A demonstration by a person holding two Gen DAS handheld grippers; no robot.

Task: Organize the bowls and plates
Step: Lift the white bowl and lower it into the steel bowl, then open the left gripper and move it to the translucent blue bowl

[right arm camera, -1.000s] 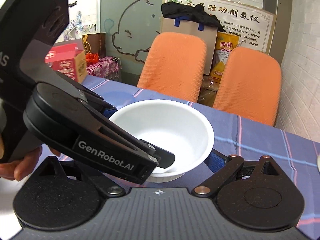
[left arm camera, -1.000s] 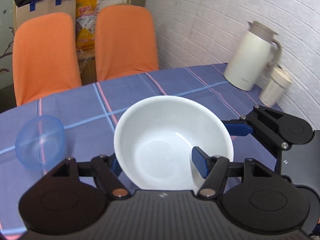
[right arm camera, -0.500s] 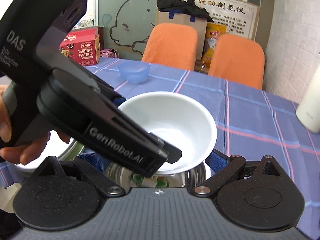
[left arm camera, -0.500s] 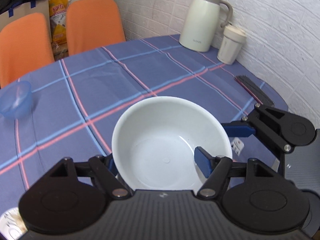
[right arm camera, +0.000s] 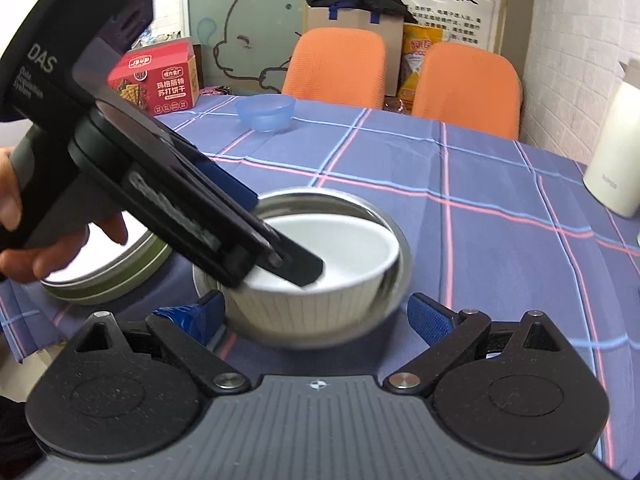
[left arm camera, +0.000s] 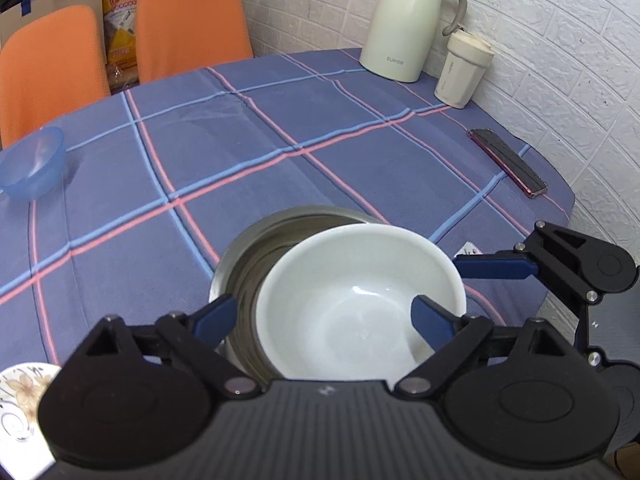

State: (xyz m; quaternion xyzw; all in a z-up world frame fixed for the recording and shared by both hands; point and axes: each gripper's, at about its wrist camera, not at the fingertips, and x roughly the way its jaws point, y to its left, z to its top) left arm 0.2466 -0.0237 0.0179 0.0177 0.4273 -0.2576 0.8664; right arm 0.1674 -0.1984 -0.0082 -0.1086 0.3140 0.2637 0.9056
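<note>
A white bowl [left arm camera: 352, 312] rests tilted inside a steel bowl [left arm camera: 244, 248] near the table's front edge. My left gripper [left arm camera: 322, 318] is open and straddles the white bowl's near wall, its right finger inside and its left finger over the steel rim. In the right wrist view the white bowl [right arm camera: 344, 240] sits in the steel bowl [right arm camera: 396, 236], just ahead of my open right gripper [right arm camera: 312, 315], whose fingers are apart from it. The left gripper [right arm camera: 272, 232] reaches in from the left, held by a hand [right arm camera: 40, 256]. A blue translucent bowl [left arm camera: 30, 168] stands far left.
A flowered plate [left arm camera: 20, 400] lies at the near left. A green-rimmed pan [right arm camera: 108, 272] sits left of the steel bowl. A thermos jug [left arm camera: 408, 20], a cup [left arm camera: 464, 70] and a phone [left arm camera: 506, 162] line the right side by the brick wall. Orange chairs [left arm camera: 192, 24] stand behind the table.
The white bowl came down from above the table into the steel bowl. My left gripper's fingers have spread wider.
</note>
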